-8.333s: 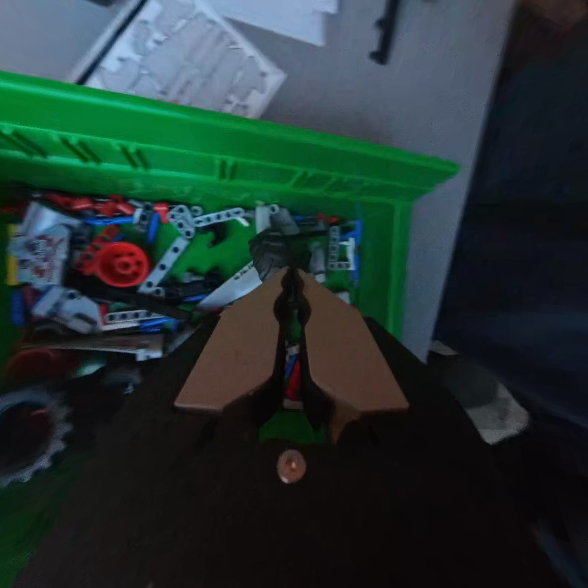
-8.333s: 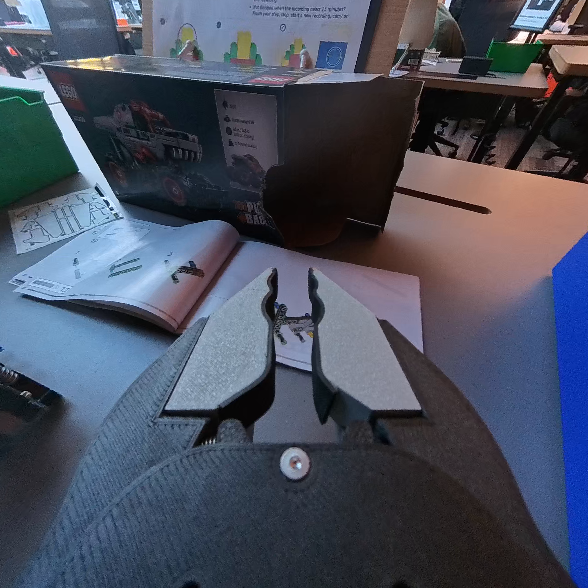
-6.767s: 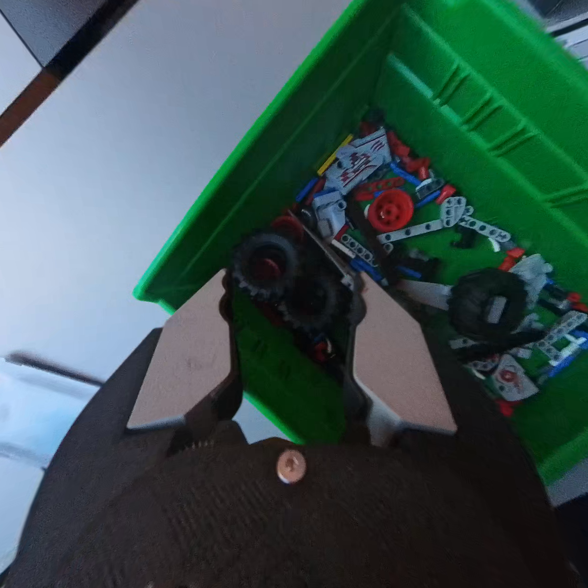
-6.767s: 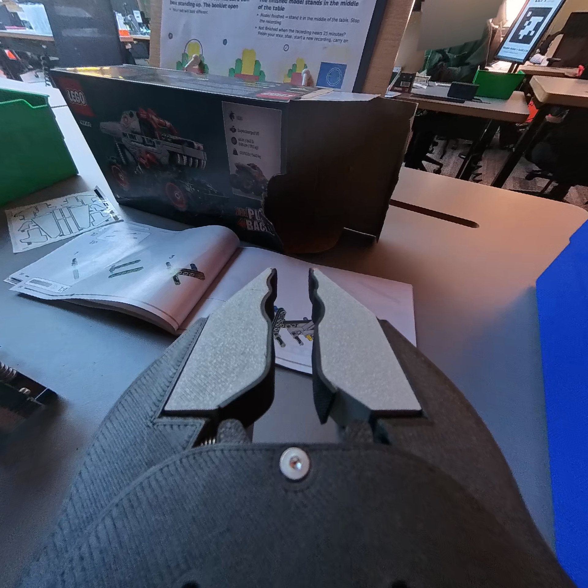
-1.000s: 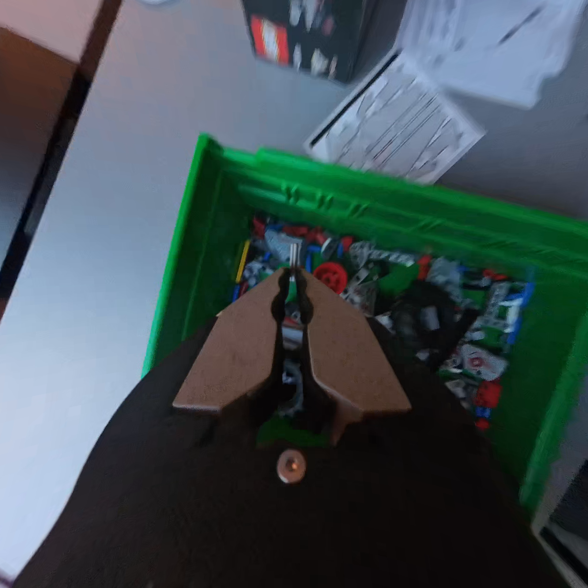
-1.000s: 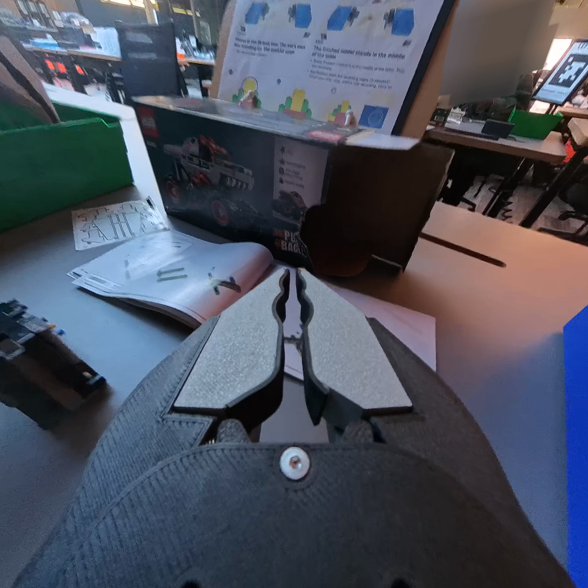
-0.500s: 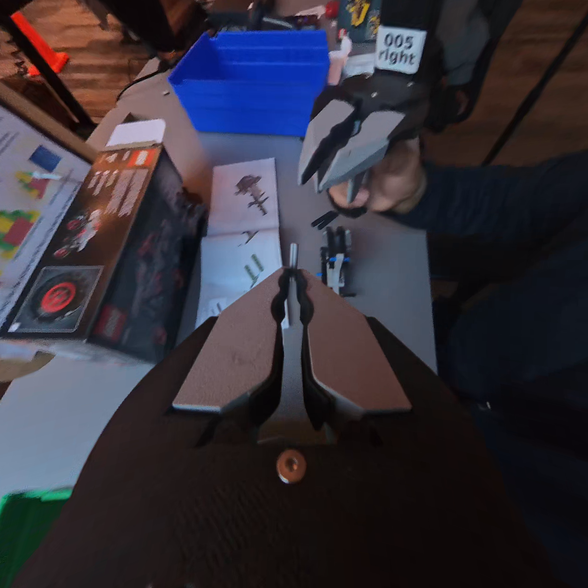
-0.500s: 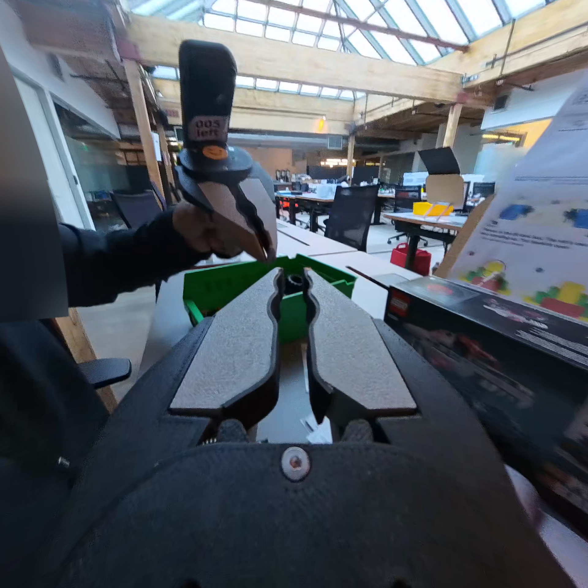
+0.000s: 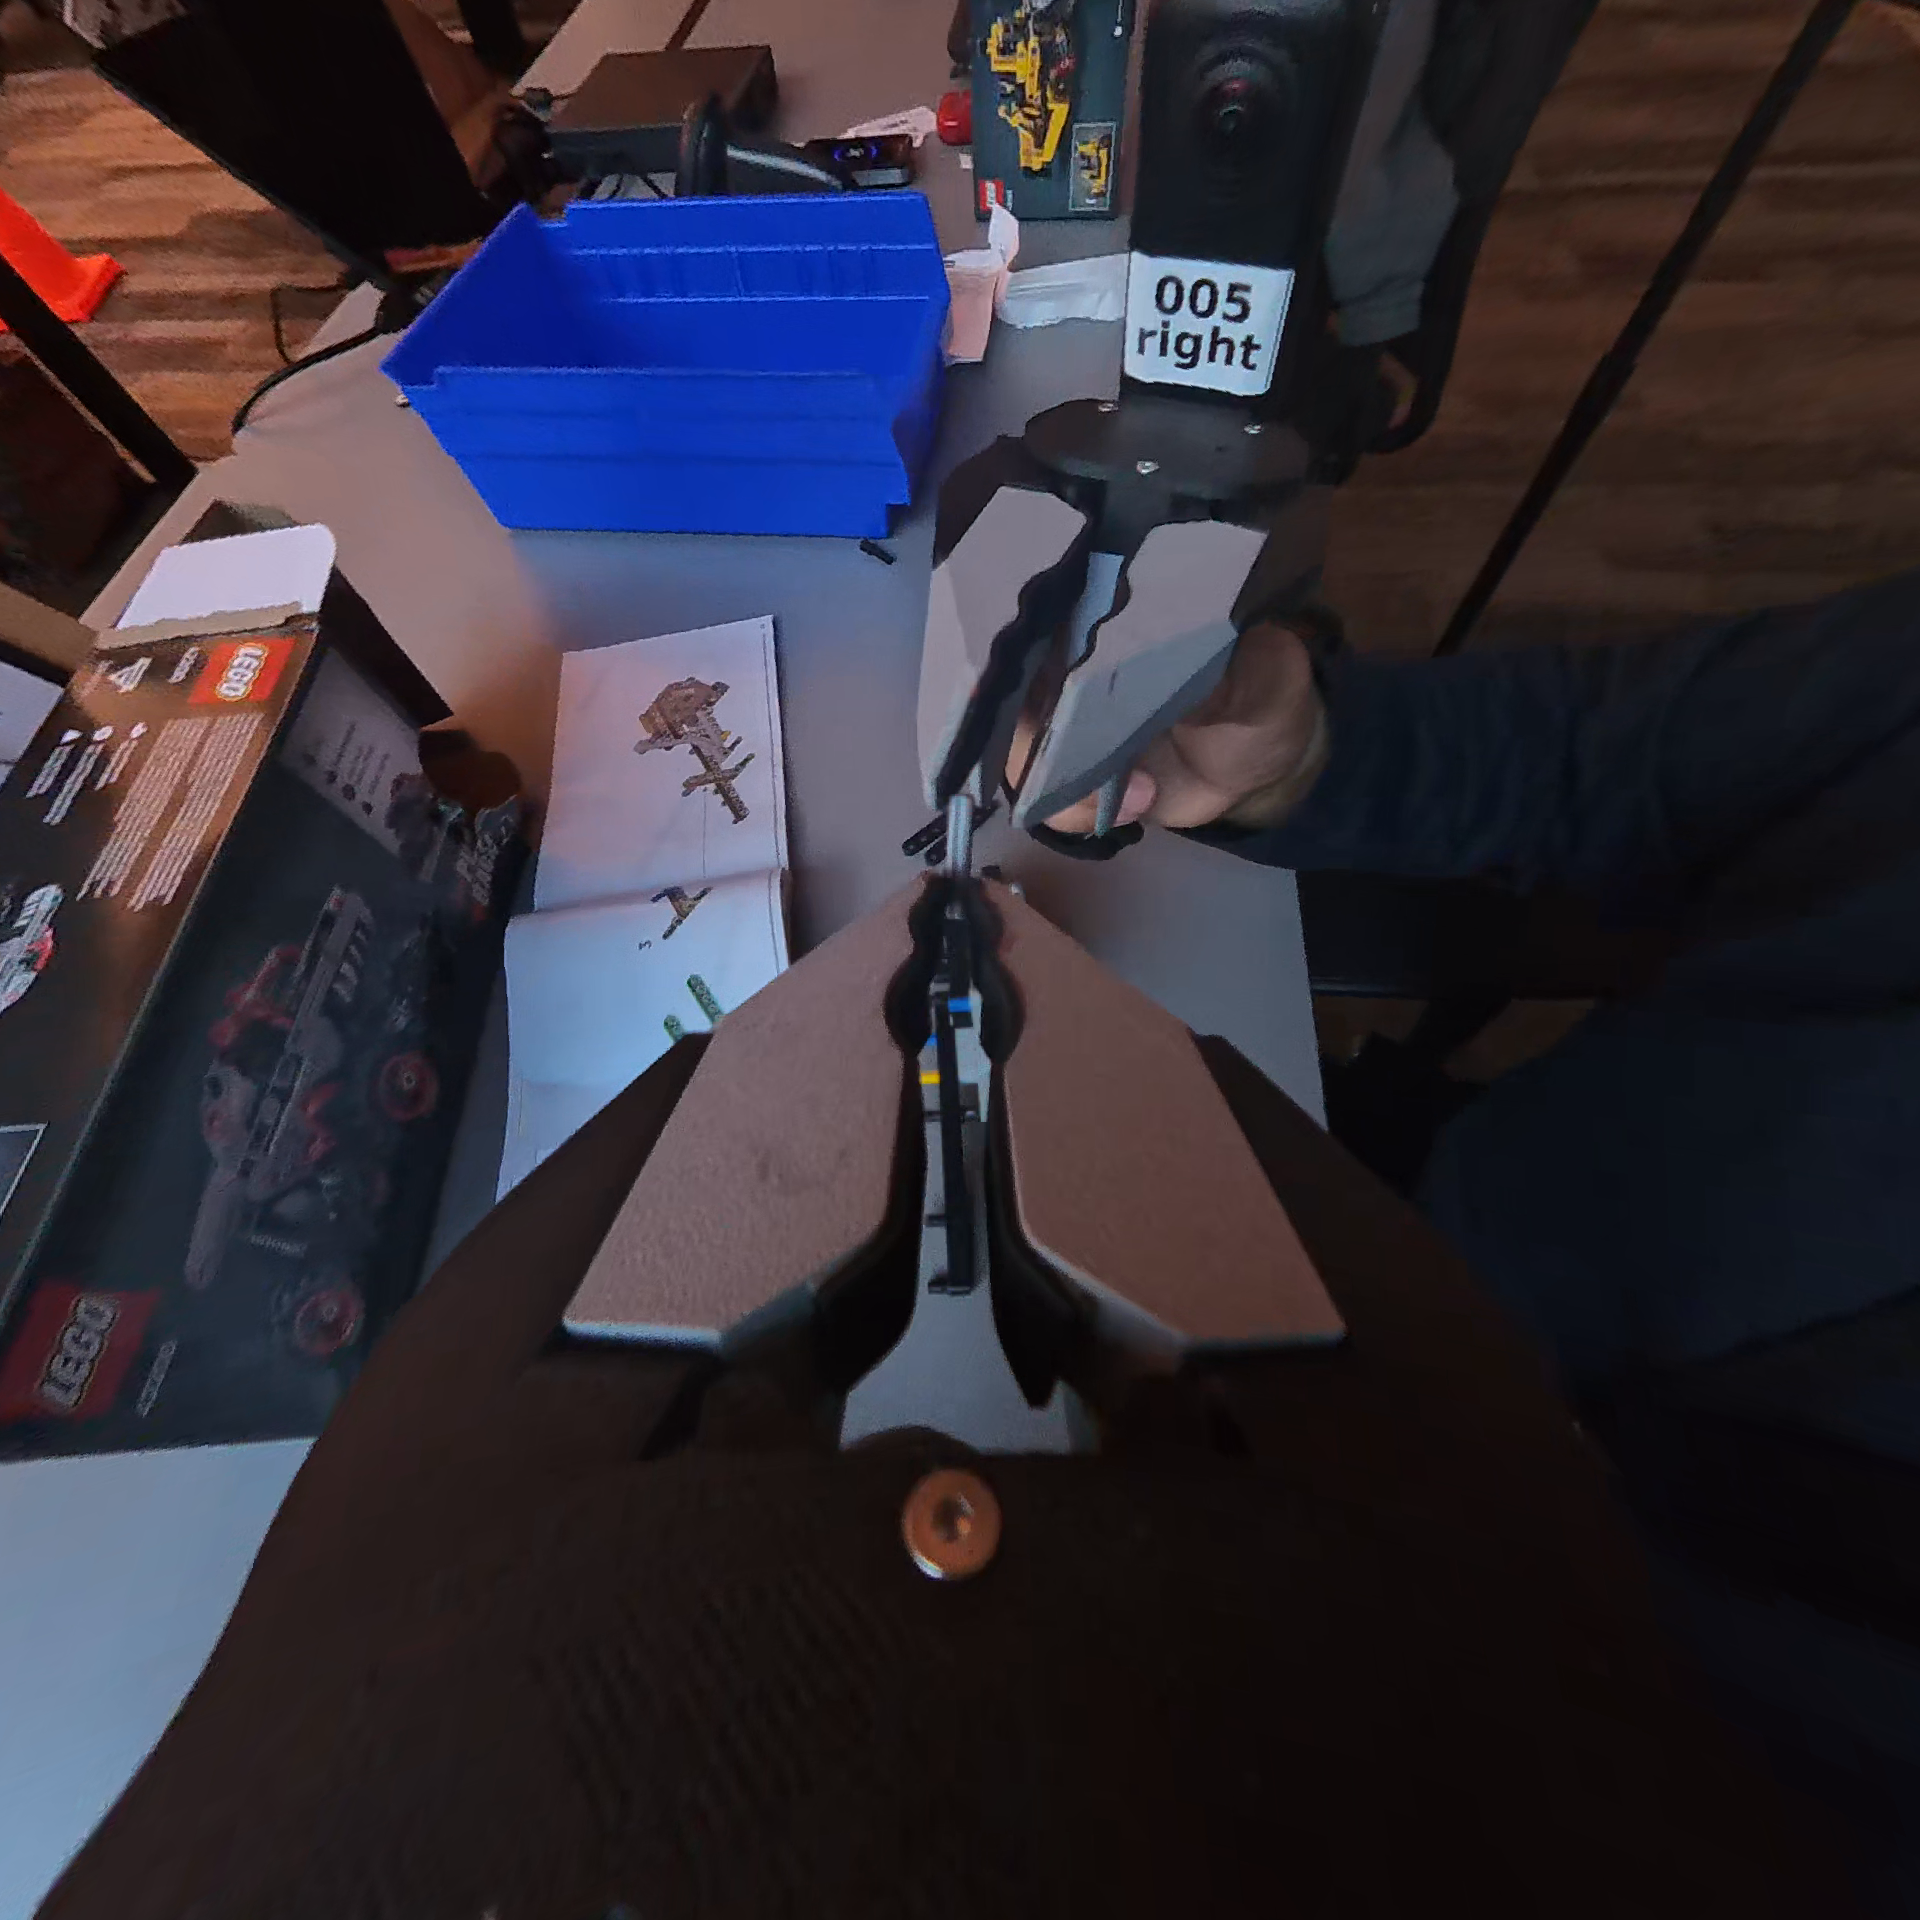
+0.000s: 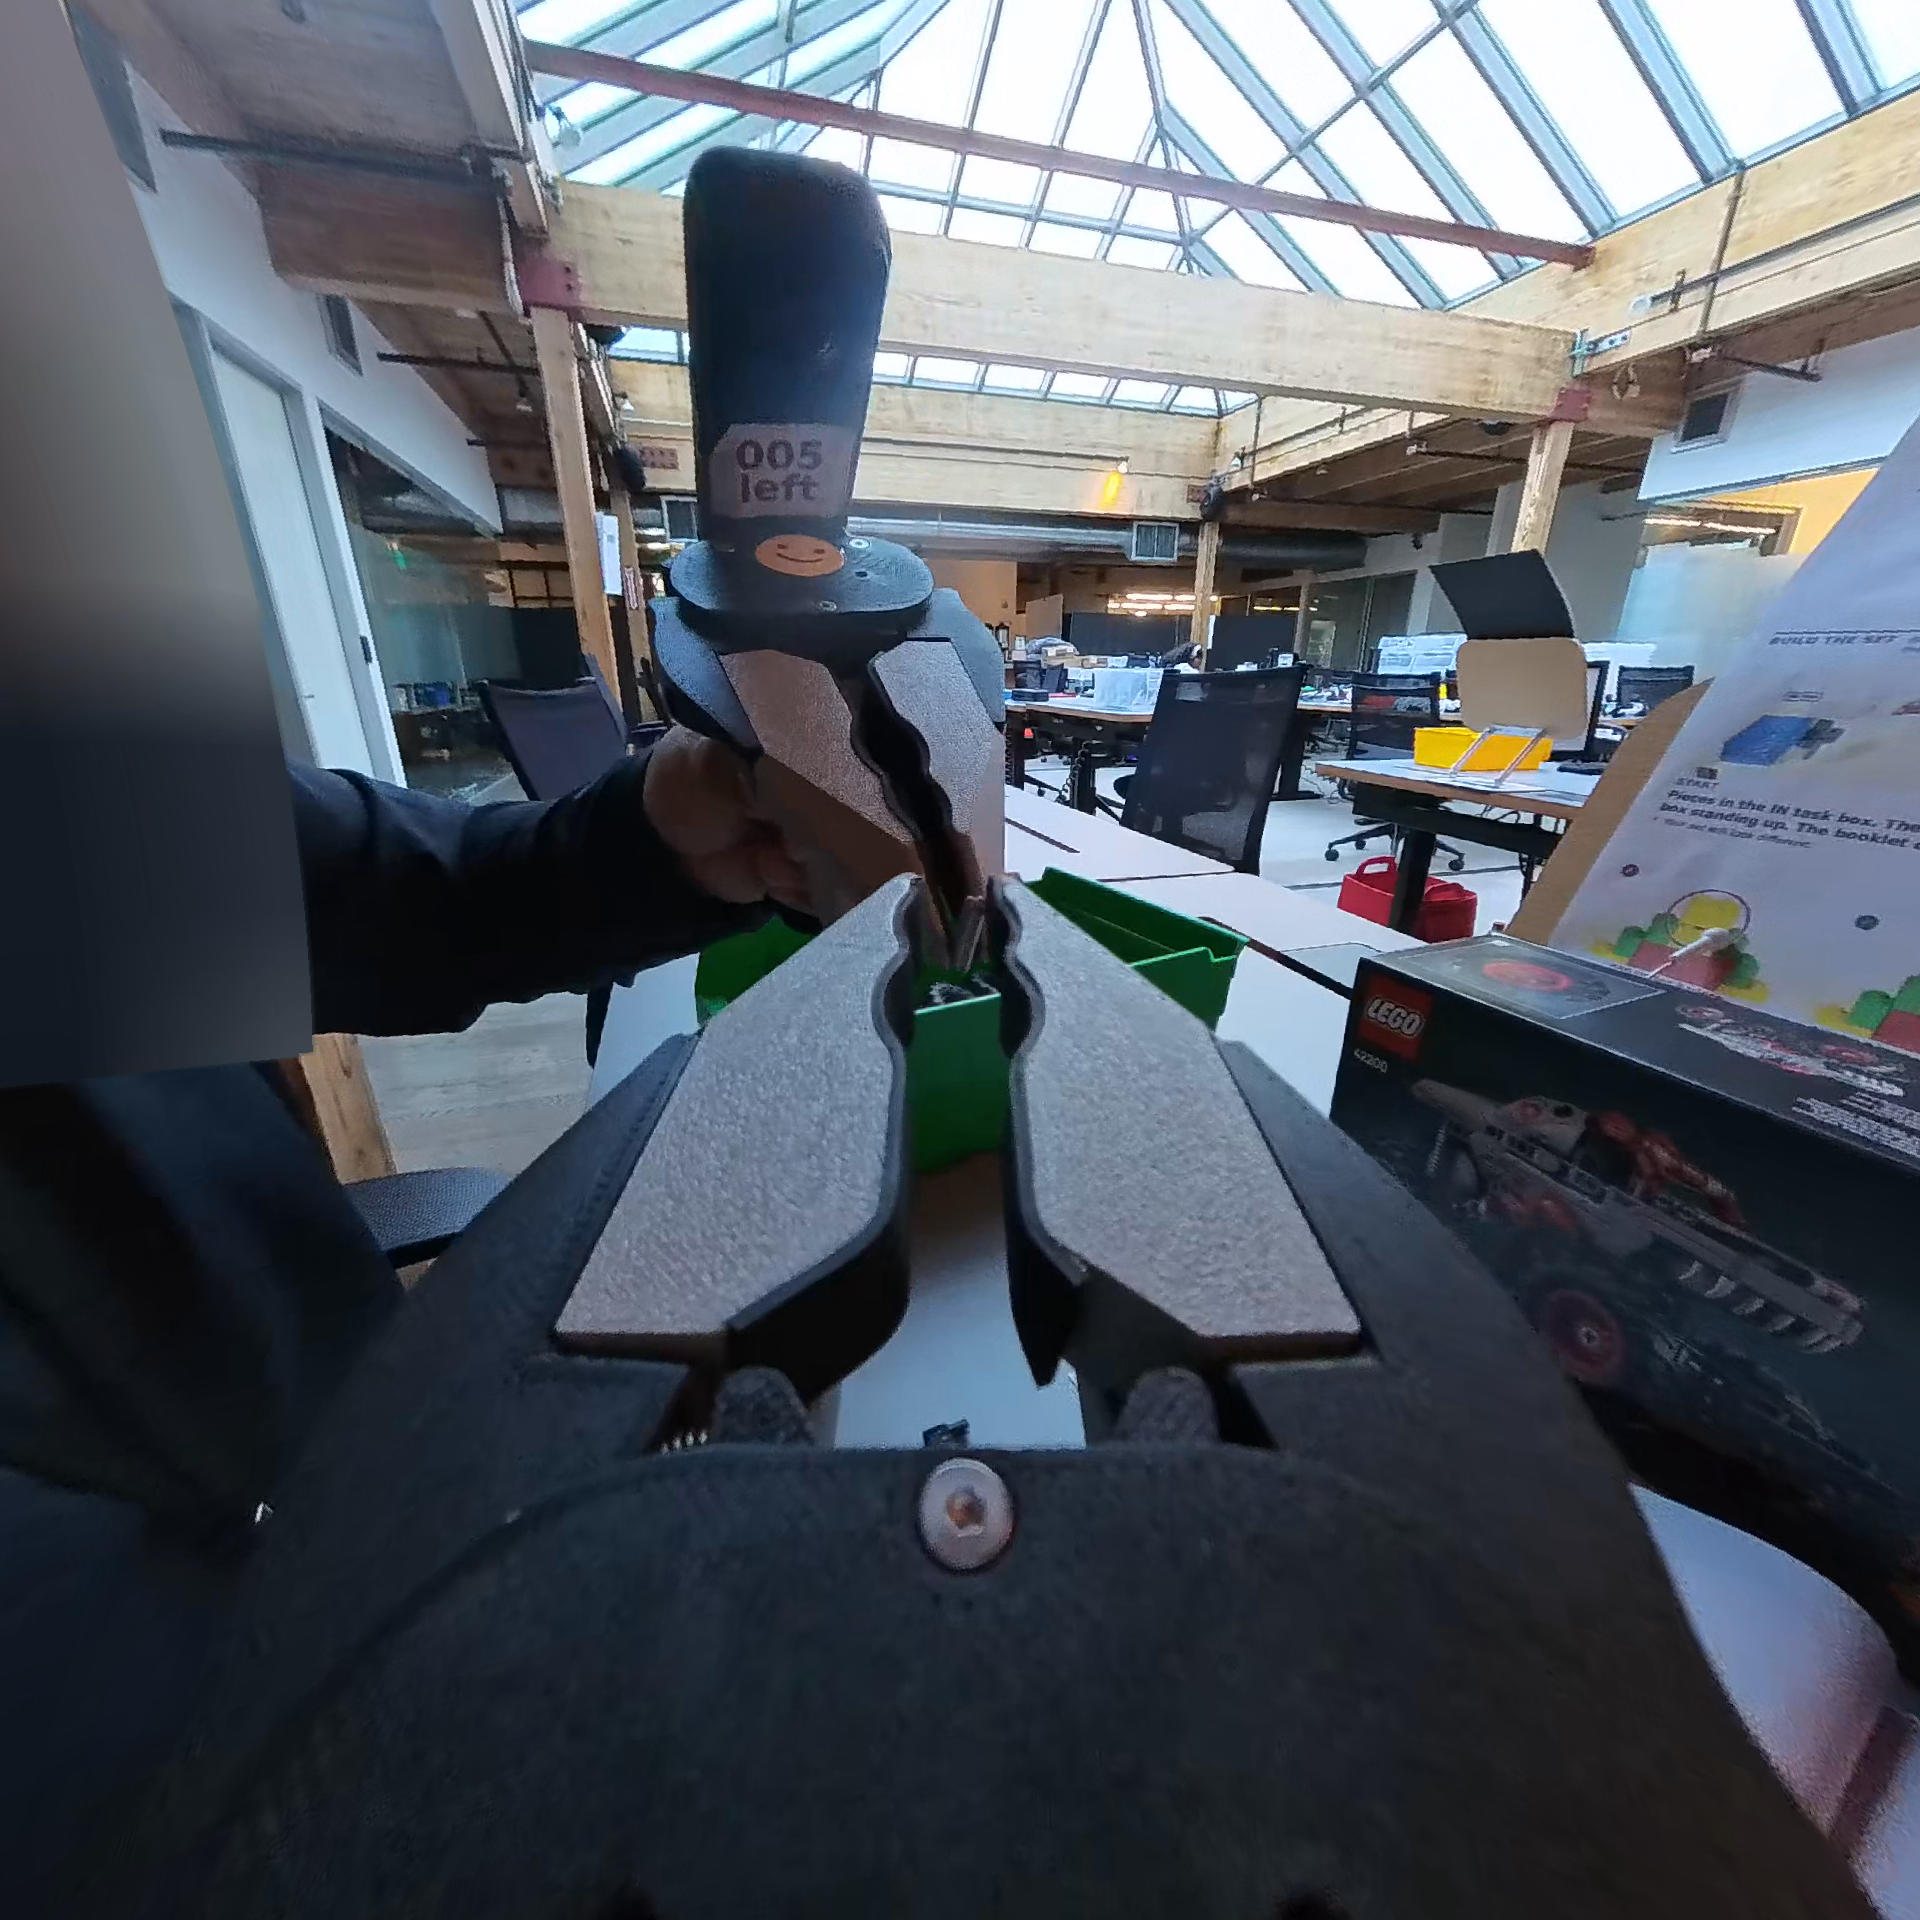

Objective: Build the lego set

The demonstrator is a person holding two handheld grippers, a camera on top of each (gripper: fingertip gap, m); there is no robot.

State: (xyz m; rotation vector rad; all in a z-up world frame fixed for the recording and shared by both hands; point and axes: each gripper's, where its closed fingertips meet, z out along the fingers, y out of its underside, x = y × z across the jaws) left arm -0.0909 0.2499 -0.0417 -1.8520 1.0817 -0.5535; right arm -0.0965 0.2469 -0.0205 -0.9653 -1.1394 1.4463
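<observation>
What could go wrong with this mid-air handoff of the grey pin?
1. The left gripper pinches only the grey pin's lower end, so it may pivot or slip as the right gripper closes on it.
2. The transfer hangs over the table, above the small black assembly; a dropped pin could bounce away.
3. The fingertips nearly meet, so the grippers may knock each other.
</observation>
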